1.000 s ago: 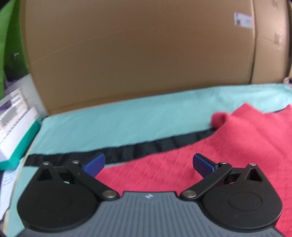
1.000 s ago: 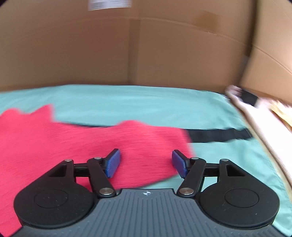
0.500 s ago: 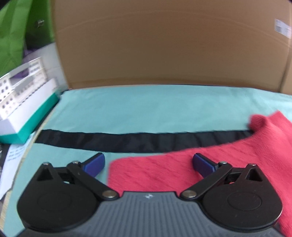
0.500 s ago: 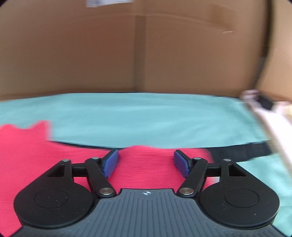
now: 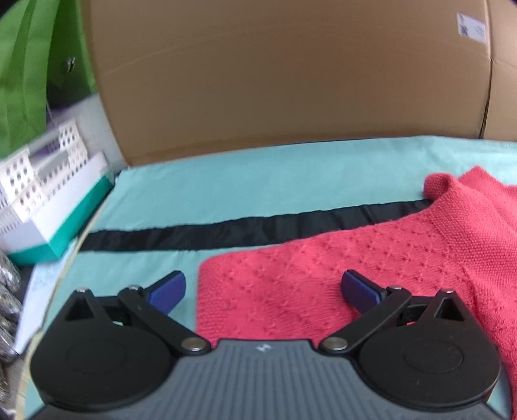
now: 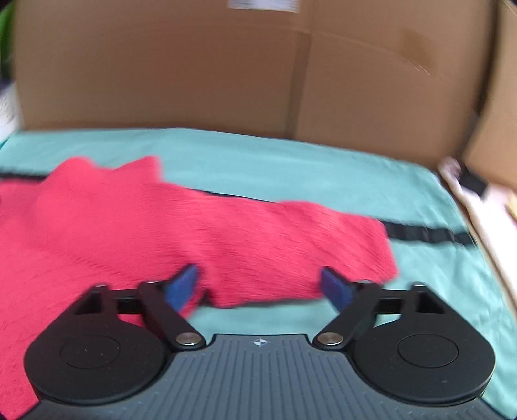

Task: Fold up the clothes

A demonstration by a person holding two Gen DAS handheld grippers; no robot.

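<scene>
Nothing I can actually read here. On my left camera there's a white shipping label (image 5: 471,27) stuck high on the cardboard box (image 5: 290,80), with a small code patch and lines of print too tiny to make out. On my right camera another white label (image 6: 263,4) sits at the top edge, blurred beyond reading

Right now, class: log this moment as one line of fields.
task: fold clothes | left gripper: open, empty | right gripper: open, empty | sweater: flat on teal cloth, unfolded
</scene>
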